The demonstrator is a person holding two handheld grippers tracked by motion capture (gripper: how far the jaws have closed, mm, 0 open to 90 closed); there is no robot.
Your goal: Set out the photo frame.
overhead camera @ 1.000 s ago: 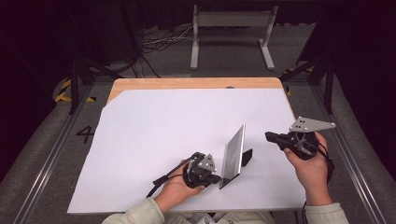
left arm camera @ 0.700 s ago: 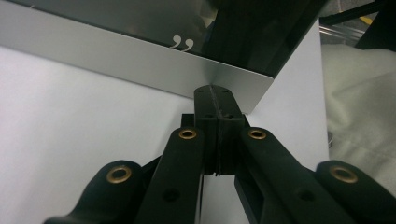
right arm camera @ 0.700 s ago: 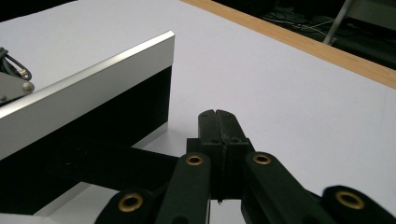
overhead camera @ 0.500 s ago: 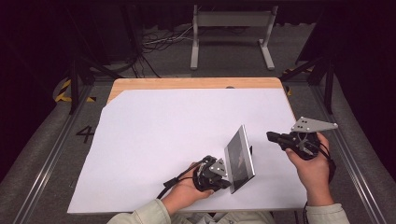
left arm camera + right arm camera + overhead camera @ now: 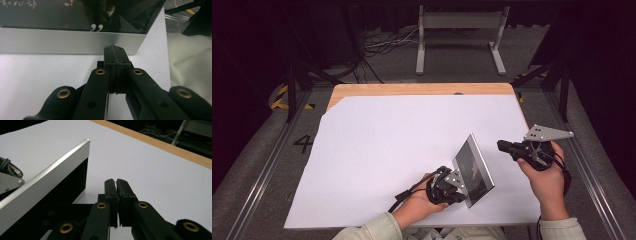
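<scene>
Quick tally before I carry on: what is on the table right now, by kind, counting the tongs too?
Silver-edged, dark-faced flat rectangular panel, tilted up on edge: 1
White sheet covering the wooden table: 1
Black two-jaw tongs, left and right, one in each hand: 2
Total: 4

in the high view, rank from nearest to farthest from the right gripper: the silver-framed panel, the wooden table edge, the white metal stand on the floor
1. The silver-framed panel, just to the left of the right gripper, tilted up on the white sheet.
2. The wooden table edge, along the far side of the table.
3. The white metal stand, on the floor beyond the table, at the top of the view.
</scene>
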